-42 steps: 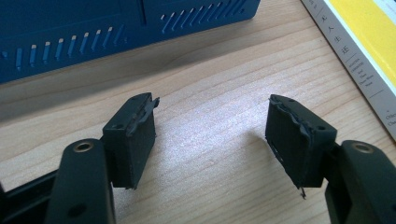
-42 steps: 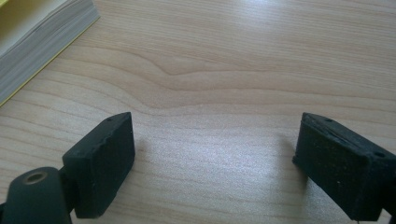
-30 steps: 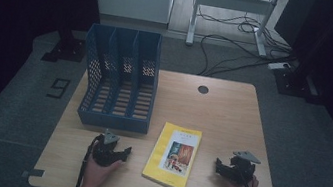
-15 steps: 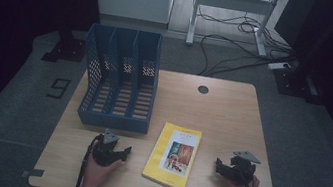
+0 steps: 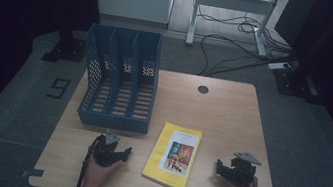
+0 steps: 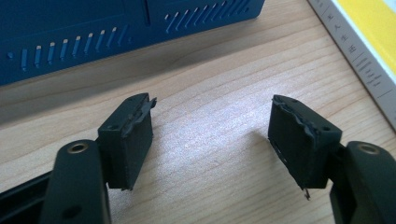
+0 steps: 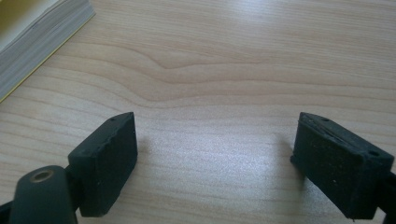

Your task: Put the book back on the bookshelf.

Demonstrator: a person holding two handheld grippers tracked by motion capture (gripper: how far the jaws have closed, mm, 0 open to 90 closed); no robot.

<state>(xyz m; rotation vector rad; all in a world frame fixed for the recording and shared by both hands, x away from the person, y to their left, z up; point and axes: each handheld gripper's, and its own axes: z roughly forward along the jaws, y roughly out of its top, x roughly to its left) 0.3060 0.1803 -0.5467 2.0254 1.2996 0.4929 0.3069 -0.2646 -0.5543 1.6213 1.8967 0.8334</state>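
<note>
1. Jaws of the left gripper (image 6: 210, 135) stand spread over bare table (image 5: 222, 112); the yellow book (image 5: 174, 155) lies just to its right.
2. Right gripper (image 7: 215, 154) is likewise spread, with that book to its left.
3. Ahead of the left gripper stands a blue file rack (image 5: 121, 79).

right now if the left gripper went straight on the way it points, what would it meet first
Probably the blue slotted plastic file rack. The left gripper, jaws open and empty, points over bare wooden table toward the rack's low front wall. The yellow paperback book lies off to one side, likely missed, though depth is unclear.
</note>
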